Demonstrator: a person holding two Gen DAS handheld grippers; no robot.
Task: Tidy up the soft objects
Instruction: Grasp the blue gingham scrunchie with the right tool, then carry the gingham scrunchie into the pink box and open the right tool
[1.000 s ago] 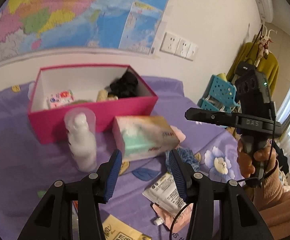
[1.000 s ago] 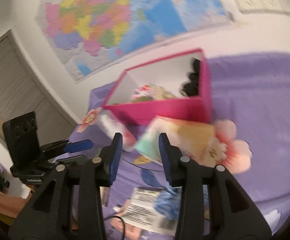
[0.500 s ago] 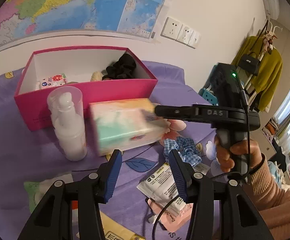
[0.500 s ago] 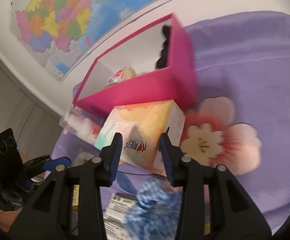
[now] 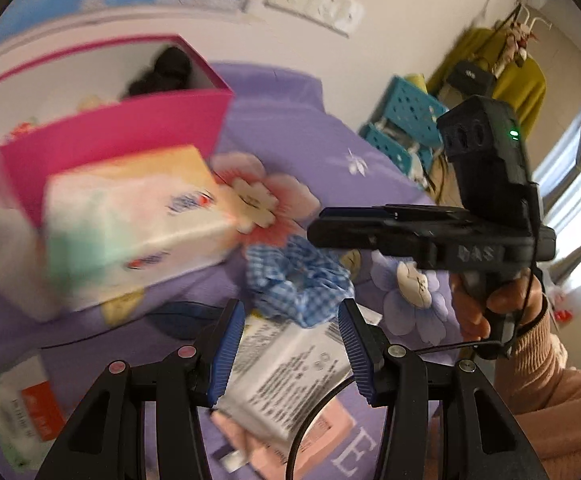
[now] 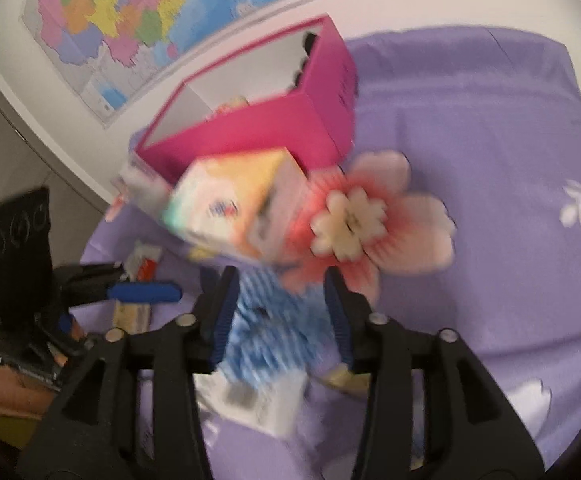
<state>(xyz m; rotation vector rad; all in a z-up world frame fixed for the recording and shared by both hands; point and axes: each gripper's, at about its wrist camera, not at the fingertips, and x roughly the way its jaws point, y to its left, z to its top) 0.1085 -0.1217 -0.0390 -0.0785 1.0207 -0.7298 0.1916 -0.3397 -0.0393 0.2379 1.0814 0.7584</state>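
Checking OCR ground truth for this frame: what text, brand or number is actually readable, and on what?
"DAS": raised letters on the black body of the right gripper, left wrist view.
"E": large white letter on the purple flowered bedspread.
White printed sachet: lines of print, too blurred to read.
Pastel tissue pack: blue and red logo, blurred.
Green and white wipes packet: small print, unreadable.
Wall map: labels too small.

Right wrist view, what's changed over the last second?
The right tongs have come down over the blue checked scrunchie, jaws opening around it, pads not yet pressing. The left tongs have dropped toward the white packet, empty. The tissue pack and pink box lie as before.
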